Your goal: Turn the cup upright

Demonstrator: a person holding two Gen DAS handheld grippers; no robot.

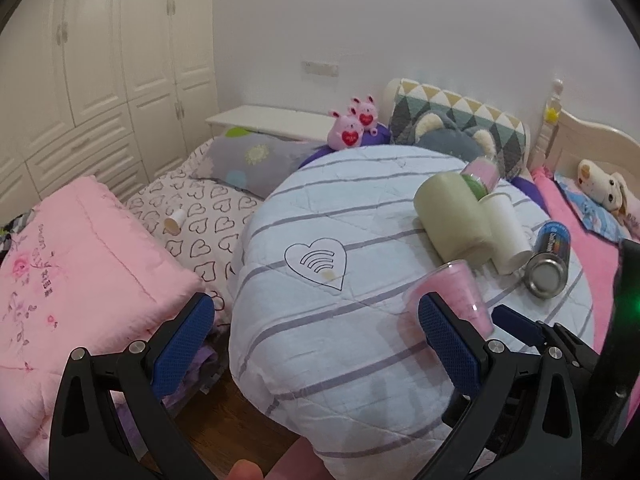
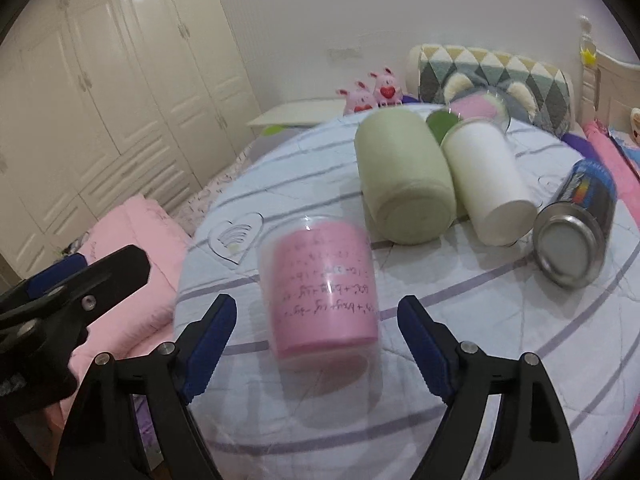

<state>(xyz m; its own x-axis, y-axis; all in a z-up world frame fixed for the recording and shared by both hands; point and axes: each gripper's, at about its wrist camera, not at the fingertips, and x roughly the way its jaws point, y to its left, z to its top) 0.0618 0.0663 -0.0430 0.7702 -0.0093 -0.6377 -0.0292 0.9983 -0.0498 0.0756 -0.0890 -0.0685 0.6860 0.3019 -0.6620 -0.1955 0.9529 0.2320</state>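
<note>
Striped round cushion [image 2: 460, 320] holds the pink cup [image 2: 320, 284], centered between the wide right claw [image 2: 316, 340]; left claw [image 1: 312, 344] wide, lower frame.

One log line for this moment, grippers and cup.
left gripper: open, idle | right gripper: open, around pink cup, no contact seen | cup: not yet upright, on quilt

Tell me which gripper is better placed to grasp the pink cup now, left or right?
Right. The right gripper is open with the pink cup centred between its fingers. The left gripper is also open, but the cup sits beyond its right finger, off to the side.
</note>
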